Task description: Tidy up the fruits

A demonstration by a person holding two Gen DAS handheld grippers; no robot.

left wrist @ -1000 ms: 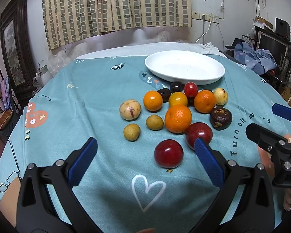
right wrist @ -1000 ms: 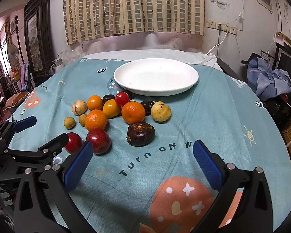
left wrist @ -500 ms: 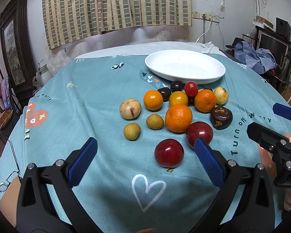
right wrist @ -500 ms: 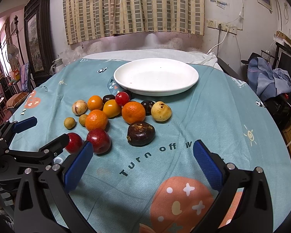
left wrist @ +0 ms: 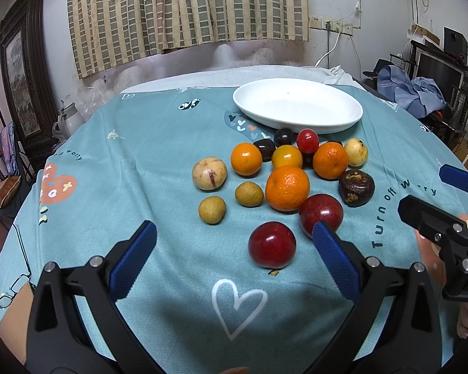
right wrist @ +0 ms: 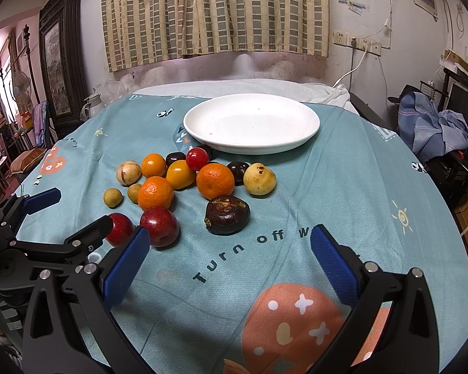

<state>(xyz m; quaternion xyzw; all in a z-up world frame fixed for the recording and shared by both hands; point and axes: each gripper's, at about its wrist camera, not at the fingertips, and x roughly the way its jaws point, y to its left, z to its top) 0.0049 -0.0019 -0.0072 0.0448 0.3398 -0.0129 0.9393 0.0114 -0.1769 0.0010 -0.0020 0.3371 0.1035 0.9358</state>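
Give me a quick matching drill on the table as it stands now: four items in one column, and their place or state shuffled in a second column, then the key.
Items
1. white plate
2. dark wrinkled fruit
3. left gripper
4. pale yellow fruit

Places or states
A. open, nothing between its fingers
B. alone on the cloth, nearest the right gripper
C. empty, behind the fruit pile
D. right end of the pile, beside a small dark fruit

Pairs: 1-C, 2-B, 3-A, 4-D
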